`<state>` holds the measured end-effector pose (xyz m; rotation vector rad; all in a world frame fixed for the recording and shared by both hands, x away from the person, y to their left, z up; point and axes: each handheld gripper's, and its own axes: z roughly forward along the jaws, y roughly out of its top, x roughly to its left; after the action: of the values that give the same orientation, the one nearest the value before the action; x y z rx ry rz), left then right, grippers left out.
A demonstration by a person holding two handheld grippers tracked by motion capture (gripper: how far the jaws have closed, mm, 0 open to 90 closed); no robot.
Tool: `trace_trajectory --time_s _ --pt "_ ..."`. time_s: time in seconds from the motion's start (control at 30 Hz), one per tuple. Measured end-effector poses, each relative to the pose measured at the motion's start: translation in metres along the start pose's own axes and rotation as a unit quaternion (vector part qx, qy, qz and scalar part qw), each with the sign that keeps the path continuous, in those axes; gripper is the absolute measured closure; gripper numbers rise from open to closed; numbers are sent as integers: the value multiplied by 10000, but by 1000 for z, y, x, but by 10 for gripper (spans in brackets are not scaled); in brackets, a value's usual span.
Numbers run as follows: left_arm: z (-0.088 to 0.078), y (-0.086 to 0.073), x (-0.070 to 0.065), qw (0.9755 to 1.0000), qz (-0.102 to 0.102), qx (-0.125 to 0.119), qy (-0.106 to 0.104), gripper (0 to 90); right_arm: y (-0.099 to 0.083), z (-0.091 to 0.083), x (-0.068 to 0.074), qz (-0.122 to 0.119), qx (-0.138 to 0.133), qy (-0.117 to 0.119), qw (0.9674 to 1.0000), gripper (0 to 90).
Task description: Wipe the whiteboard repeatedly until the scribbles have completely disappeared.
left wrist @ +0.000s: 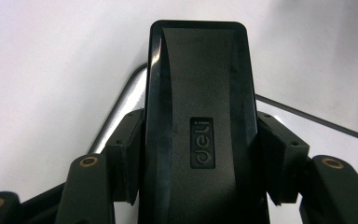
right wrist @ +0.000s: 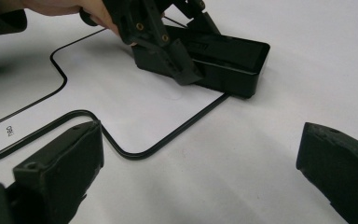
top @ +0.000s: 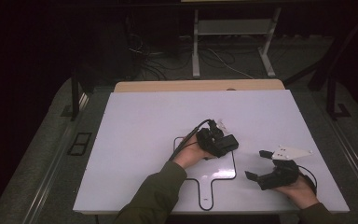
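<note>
**Black plastic box clamped at the outline's 2 o'clock corner**

Black, glossy, oblong plastic box with an embossed "deli" badge (left wrist: pixel 200 116), gripped by left gripper (top: pixel 224 143): jaws pressed flat against both long sides, box pointing straight out between them, far end projecting well past the tips. Seen from right gripper view, same box (right wrist: pixel 228 58) tilted, far lower edge touching white counter (top: pixel 140 130), near end lifted in the clamp. Position: just at the thin black paddle-shaped outline (top: pixel 200 179) drawn on the counter, at its 2 o'clock corner, far edge resting about on the line.

Right gripper (top: pixel 261 164) at 4 o'clock from the box, well apart from it, jaws wide apart and empty, resting low in the hand.

Judged step: setting the box down inside the outline. For a clean result: keep the squeeze even on both sides, lower the raised end slowly until the base sits flat, square the long edges to the drawn line before release, then open straight outward without dragging. Risk: pivoting on the touching edge and sliding across the line.
</note>
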<state>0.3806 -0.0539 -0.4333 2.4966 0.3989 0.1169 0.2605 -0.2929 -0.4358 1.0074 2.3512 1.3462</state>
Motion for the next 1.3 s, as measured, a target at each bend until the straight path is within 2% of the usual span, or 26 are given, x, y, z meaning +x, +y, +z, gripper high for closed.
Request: trace_trajectory --time_s 0.03,0.07,0.13,0.2,0.23,0.27,0.3,0.4,0.43,0.47,0.5,0.53,0.57,0.6,0.67,0.7,0.77,0.83,0.9,1.03,1.07,1.1,1.2,1.23,1.27,1.3 --pt "1 0 -7 10000 8 -40 -90 394 0 0 0 1 -5 -1 10000 0" --pt "-1 0 -12 9996 214 69 -146 394 0 0 0 -1 -5 1 10000 0" --pt "-1 -1 -26 9991 333 41 -268 394 0 0 0 -20 1 10 10000 0" --pt "-2 -2 -36 9985 433 68 -313 394 0 0 1 -17 -2 9 10000 0" --pt "-2 -2 -36 9987 372 42 -334 394 0 0 1 -21 -3 4 10000 0" --pt "-1 -1 -32 9987 368 33 -347 394 0 0 1 -24 -2 4 10000 0" --pt "-1 -1 -28 9992 263 7 -294 394 0 0 2 -23 6 -1 10000 0" --pt "0 0 -7 9999 98 11 -112 394 0 0 1 -22 6 -2 10000 0" --pt "2 0 -4 9998 -99 -154 -66 395 0 0 1 -23 9 1 10000 0" --pt "1 1 3 10000 15 -8 -57 394 0 0 1 -28 13 0 10000 0" --pt "2 1 4 9999 -96 -99 -31 395 0 0 1 -20 17 7 10000 0" --pt "1 1 5 10000 8 -8 -31 394 0 0 0 -14 13 9 10000 0" --pt "2 1 2 9999 -56 -85 -20 394 0 0 0 -4 9 16 10000 0" --pt "1 1 -1 10000 52 1 -83 395 0 0 0 -2 10 18 10000 0" --pt "0 0 -13 9998 61 -34 -191 394 0 0 0 -11 15 20 10000 0" --pt "-2 0 -18 9993 253 105 -273 394 0 0 1 -12 15 19 10000 0" --pt "-4 -3 -31 9983 328 82 -471 394 0 0 1 -27 18 22 10000 0" --pt "-5 -4 -41 9980 451 121 -420 394 0 0 1 -26 20 14 10000 0" --pt "-4 -3 -37 9984 388 89 -392 394 0 0 2 -24 23 9 10000 0" --pt "-2 -2 -17 9997 170 19 -195 394 0 1 3 -31 35 20 10000 0" --pt "-3 -2 -14 9996 210 50 -202 394 0 1 2 -28 34 17 10000 0" --pt "-2 -2 -15 9996 134 -34 -227 394 0 1 2 -20 24 8 10000 0" --pt "-6 -2 -17 9993 117 -55 -357 394 0 0 0 10 -5 19 10000 0" --pt "-7 -1 -19 9992 23 -169 -361 394 0 0 0 22 -9 22 10000 0" --pt "-11 -1 -19 9991 60 -181 -381 394 0 0 0 23 -13 27 10000 0" --pt "-14 -1 -21 9986 -123 -290 -425 394 1 0 0 24 -20 25 10000 0"
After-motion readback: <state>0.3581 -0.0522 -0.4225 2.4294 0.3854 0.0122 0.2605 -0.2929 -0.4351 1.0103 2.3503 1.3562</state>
